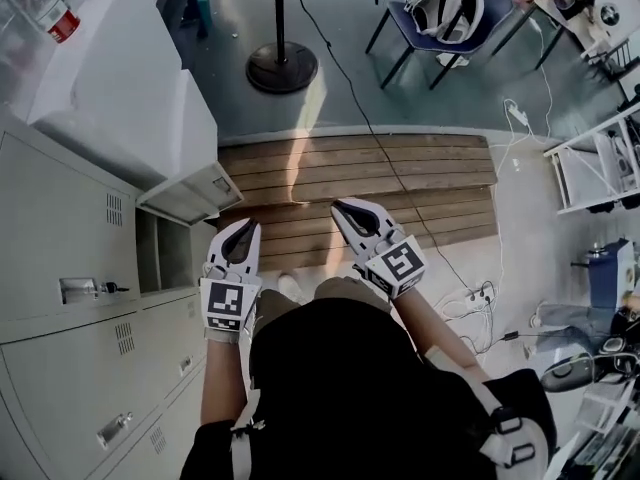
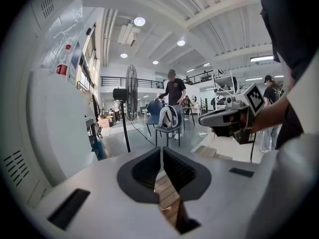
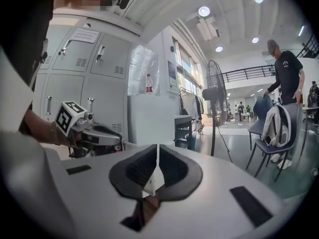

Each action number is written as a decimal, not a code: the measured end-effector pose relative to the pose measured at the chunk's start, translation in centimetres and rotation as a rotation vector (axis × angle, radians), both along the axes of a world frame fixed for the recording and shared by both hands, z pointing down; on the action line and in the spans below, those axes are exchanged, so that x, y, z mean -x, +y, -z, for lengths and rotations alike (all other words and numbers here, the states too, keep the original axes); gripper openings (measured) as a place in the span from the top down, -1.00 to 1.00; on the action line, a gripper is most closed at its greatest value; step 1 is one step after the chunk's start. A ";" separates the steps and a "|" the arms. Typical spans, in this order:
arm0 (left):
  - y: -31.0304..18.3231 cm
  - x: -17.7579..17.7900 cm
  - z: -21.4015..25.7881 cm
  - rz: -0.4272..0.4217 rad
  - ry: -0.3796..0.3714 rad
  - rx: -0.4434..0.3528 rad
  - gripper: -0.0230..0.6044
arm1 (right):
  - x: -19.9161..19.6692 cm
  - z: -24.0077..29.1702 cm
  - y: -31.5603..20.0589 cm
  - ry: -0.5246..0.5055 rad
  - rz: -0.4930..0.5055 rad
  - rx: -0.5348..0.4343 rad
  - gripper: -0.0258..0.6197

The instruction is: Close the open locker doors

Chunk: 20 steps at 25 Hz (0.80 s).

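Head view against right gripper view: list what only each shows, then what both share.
Only the head view: the inside of the open locker compartment and the marker cube on the right gripper.
Only the right gripper view: a standing person in a dark shirt, ceiling lights and the upper locker doors.
Both: the left gripper, the red-labelled bottle, the pedestal fan and the blue chair carrying a bag.

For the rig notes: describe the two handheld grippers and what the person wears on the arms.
The left gripper and right gripper both have white rounded shells that taper to the tip, lined with dark ribbed pads. Each carries a white cube printed with black square markers. The person wears a black top, and the forearms are unsleeved.
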<state>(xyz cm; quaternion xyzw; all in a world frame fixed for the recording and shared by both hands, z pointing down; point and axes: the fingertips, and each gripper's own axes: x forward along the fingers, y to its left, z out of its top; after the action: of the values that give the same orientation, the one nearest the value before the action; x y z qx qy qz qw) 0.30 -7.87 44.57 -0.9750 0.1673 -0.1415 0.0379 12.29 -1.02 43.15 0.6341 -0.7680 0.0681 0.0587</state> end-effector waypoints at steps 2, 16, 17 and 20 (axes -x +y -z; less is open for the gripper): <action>-1.6 0.5 -0.6 -0.007 -0.020 0.012 0.89 | 0.6 -0.5 -1.2 0.002 -0.010 0.013 0.84; -8.9 1.7 -6.4 -0.004 -0.282 0.043 0.71 | 0.6 -2.9 -3.0 -0.031 -0.061 0.099 0.84; -9.5 1.6 -6.7 0.002 -0.298 0.047 0.69 | 0.3 -3.0 -3.0 -0.031 -0.067 0.103 0.84; -11.0 1.7 -7.9 0.017 -0.367 0.049 0.65 | -0.7 -3.5 -2.9 -0.032 -0.083 0.119 0.84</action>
<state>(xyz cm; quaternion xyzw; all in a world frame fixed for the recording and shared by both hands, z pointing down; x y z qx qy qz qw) -1.43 -18.85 52.47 -0.9321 0.1621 -0.3212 0.0426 12.94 -3.91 46.63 0.6596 -0.7366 0.1258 0.0812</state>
